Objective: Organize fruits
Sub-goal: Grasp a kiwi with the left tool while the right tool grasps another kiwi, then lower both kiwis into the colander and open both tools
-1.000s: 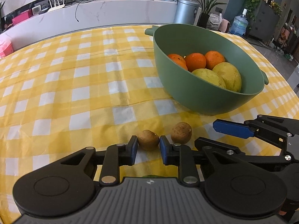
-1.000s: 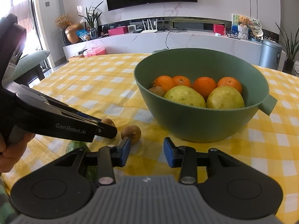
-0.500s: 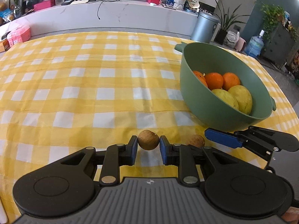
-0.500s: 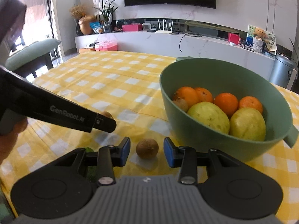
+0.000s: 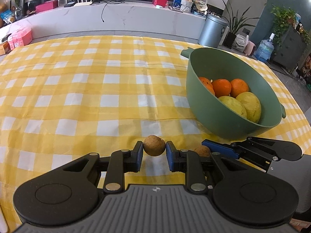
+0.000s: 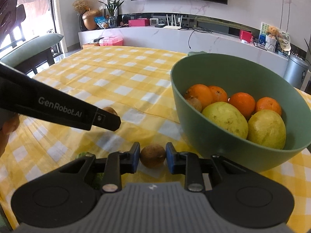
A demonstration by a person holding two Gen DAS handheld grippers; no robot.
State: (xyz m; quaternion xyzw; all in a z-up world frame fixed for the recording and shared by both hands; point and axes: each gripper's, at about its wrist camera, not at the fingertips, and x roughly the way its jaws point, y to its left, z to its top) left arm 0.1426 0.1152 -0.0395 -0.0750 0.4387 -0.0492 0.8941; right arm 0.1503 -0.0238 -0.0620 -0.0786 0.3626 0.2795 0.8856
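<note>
Brown round fruit [image 5: 154,145] is pinched between the blue pads of the left gripper [image 5: 154,153], raised above the yellow checked tablecloth [image 5: 87,89]. Right gripper [image 6: 152,156] brackets a second brown fruit [image 6: 153,156] on the cloth; whether its pads touch cannot be told. Green bowl [image 6: 223,141] nearby holds oranges [image 6: 242,102] and yellow fruits [image 6: 225,119].

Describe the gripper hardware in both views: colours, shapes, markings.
Both match: the left gripper and right gripper have black linkage arms, blue finger pads, silver pivot screws, round black discs and a ribbed grey body. The left gripper's side reads GenRobot.AI in white.
</note>
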